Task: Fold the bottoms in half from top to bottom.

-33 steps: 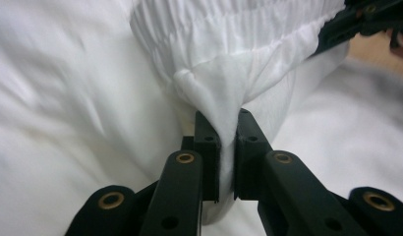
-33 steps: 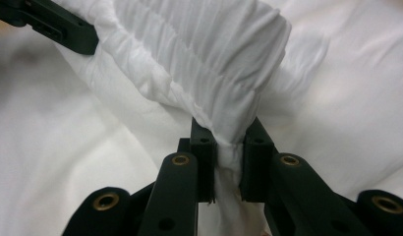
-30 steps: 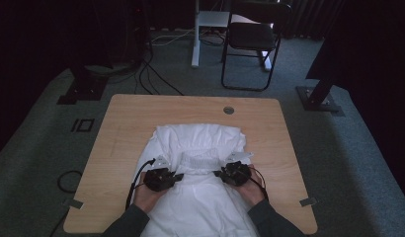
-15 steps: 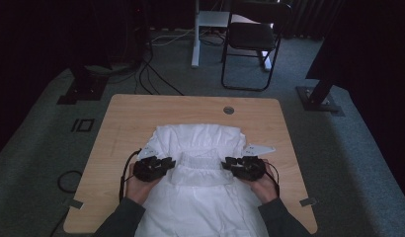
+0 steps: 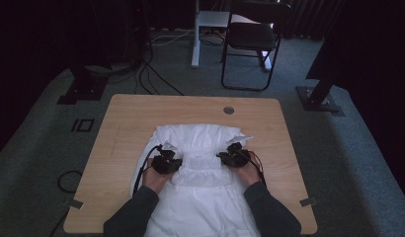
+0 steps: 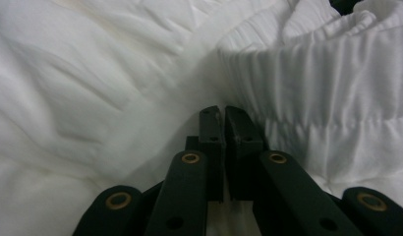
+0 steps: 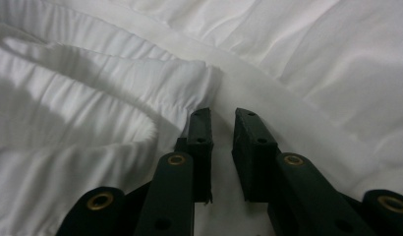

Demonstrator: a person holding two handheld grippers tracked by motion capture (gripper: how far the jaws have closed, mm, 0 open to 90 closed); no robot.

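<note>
Bare wood rims your white garment (image 5: 200, 197), widest at the table's (image 5: 126, 128) far edge. Your left gripper (image 6: 223, 114) is closed with no cloth visibly pinched; your right gripper (image 7: 223, 115) stands slightly apart over the gathered, wrinkled waistband (image 5: 203, 168).

The garment (image 5: 200, 163) is plain white with no print, its gathered band (image 6: 332, 108) the same white, shaded grey in the folds. Both the left tool (image 6: 223, 115) and the right tool (image 7: 223, 118) are matt black with small brass-coloured rivets, and the sleeves (image 5: 134, 217) look dark grey, though the light there is dim. The bench (image 5: 126, 123) is pale wood grain, the floor carpet (image 5: 348, 148) grey
</note>
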